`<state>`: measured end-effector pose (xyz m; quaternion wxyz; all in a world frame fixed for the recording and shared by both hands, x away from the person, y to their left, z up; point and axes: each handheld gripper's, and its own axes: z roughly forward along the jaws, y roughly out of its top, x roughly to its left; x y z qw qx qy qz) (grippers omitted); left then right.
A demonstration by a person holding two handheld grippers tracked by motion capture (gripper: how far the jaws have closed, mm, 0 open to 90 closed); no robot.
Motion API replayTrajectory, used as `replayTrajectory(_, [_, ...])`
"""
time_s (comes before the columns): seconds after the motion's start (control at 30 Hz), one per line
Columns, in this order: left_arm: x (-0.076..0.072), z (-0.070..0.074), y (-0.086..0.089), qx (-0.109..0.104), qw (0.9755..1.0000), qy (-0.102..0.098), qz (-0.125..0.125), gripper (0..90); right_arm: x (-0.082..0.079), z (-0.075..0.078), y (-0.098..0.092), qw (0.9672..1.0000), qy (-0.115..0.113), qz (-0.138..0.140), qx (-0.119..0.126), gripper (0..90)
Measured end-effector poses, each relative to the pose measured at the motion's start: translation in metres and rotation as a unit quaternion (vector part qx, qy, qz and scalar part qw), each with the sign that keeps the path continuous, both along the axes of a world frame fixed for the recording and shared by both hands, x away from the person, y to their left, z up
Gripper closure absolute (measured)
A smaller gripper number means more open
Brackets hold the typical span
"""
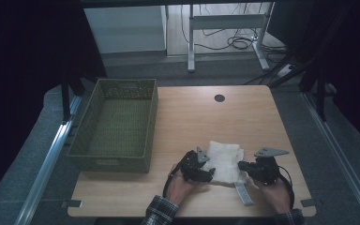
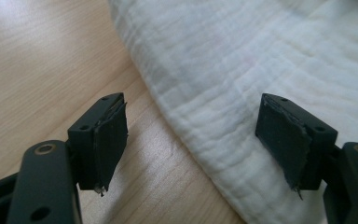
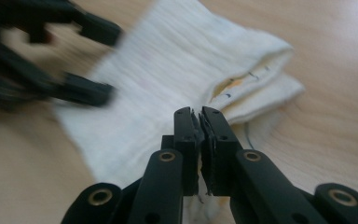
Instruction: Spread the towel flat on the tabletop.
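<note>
At the left of the light wooden table [image 1: 187, 117] stood the olive-green woven rectangular basket [image 1: 117, 126], with nothing visible inside and well apart from the work. Right of it, near the front edge, lay the folded white crinkled muslin cloth [image 1: 224, 160], flat on the wood between the two hands. The left gripper [image 1: 208, 171] sat at the cloth's left edge with its jaws spread wide; in the left gripper view one pad was over bare wood and the other over the cloth [image 2: 242, 70], neither pressing on it. If those jaws had closed from there, they might have caught just the top layer or nothing, and the fold could have slid open. The right gripper [image 1: 242, 166] was at the cloth's right edge, jaws brought together; the right gripper view showed the cloth [image 3: 177, 60] running up to the gripper [image 3: 200, 122], apparently with a thin bit of fabric pinched. A lift on so slight a pinch risked the cloth slipping out, or the loose pale strip [image 1: 243, 193] trailing and dragging the layers askew.
</note>
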<state>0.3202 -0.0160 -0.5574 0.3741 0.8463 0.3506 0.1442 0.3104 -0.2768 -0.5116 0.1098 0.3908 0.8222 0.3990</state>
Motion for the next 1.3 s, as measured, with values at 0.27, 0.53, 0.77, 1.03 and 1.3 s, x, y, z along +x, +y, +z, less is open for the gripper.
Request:
replayTrajectory(0.27, [0.001, -0.001, 0.001, -0.012, 0.9999, 0.009, 0.007, 24.6, 0.002, -0.014, -0.012, 0.9944, 0.040, -0.051, -0.084, 70.0])
replayTrajectory(0.53, [-0.018, 0.028, -0.015, -0.036, 0.9978, -0.025, -0.051, 31.2, -0.019, -0.003, -0.013, 0.9986, -0.009, -0.031, -0.043, 64.4])
replayTrajectory(0.77, [-0.032, 0.020, -0.058, -0.023, 0.9887, -0.002, -0.148, 50.2, -0.011, -0.025, -0.010, 0.9972, 0.011, -0.033, -0.066, 61.9])
replayTrajectory(1.03, [-0.025, 0.025, -0.063, -0.013, 0.9884, 0.009, -0.151, 88.0, -0.011, -0.027, -0.009, 0.9975, 0.007, -0.030, -0.063, 62.5])
replayTrajectory(1.3, [-0.023, 0.044, -0.075, -0.083, 0.9814, 0.010, -0.173, 88.3, -0.012, -0.028, -0.006, 0.9977, 0.004, -0.028, -0.062, 62.5])
